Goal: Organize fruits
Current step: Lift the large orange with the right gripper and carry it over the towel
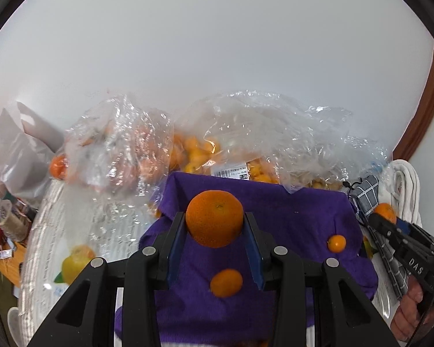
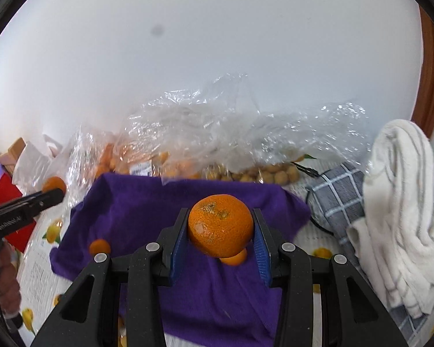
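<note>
My left gripper (image 1: 215,219) is shut on a large orange (image 1: 214,217), held above a purple cloth (image 1: 289,225). Two small oranges lie on the cloth, one below the held fruit (image 1: 226,282), one to the right (image 1: 336,243). My right gripper (image 2: 220,228) is shut on another large orange (image 2: 220,227) above the same purple cloth (image 2: 136,211). One small orange (image 2: 234,258) lies under it, another at the cloth's left edge (image 2: 99,247). The right gripper also shows in the left wrist view (image 1: 383,217), holding its orange (image 1: 386,211).
Clear plastic bags of small oranges (image 1: 199,150) and of tan round fruit (image 2: 263,173) lie behind the cloth against a white wall. A white towel (image 2: 402,202) and a grey checked cloth (image 2: 338,199) lie to the right. A loose orange (image 1: 58,166) sits at left.
</note>
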`<state>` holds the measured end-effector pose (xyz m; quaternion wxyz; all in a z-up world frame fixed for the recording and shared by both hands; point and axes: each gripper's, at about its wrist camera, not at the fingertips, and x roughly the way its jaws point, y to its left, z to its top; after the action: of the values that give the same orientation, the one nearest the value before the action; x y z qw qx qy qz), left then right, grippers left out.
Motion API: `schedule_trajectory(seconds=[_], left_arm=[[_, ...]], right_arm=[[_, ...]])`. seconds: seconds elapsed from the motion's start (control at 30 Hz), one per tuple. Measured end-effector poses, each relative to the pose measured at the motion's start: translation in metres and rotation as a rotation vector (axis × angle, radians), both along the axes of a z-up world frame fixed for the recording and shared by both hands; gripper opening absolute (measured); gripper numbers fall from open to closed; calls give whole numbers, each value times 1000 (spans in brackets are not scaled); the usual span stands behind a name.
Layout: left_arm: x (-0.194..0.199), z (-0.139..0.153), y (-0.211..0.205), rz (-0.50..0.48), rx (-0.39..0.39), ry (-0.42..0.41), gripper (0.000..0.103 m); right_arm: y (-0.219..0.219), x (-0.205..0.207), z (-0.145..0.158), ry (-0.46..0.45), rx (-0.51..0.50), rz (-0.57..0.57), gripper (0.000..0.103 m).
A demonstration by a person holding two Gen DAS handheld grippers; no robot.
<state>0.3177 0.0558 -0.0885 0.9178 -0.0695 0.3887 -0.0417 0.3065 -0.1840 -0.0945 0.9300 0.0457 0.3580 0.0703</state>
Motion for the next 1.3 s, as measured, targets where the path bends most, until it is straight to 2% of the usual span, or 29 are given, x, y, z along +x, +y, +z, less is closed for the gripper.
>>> schedule_trajectory(seconds=[0.2,0.4,0.57,0.8,0.9,1.03,1.3], left_arm=[[12,-16,10,-5,56,31,37],[20,-24,38,29,-31,49,37],[25,-35,41,18,-75,84,37],[28,-48,21,-6,-35,114,37],[29,-53,12,-13,0,130,37],[31,-58,4,-16,49,143,37],[32,-64,-3,-31,42,161,37]], right_arm=[[-4,11,-24,51,-52,6,41],[-21,17,-35,84,-37,-13,41],[-25,18,-39,105,-39,-3,41],[-6,14,-48,145,-83,117,41],[3,14,-53,162,-55,169,41],[12,16,-62,196,-81,194,41],[20,14,-65,203,-102,215,41]])
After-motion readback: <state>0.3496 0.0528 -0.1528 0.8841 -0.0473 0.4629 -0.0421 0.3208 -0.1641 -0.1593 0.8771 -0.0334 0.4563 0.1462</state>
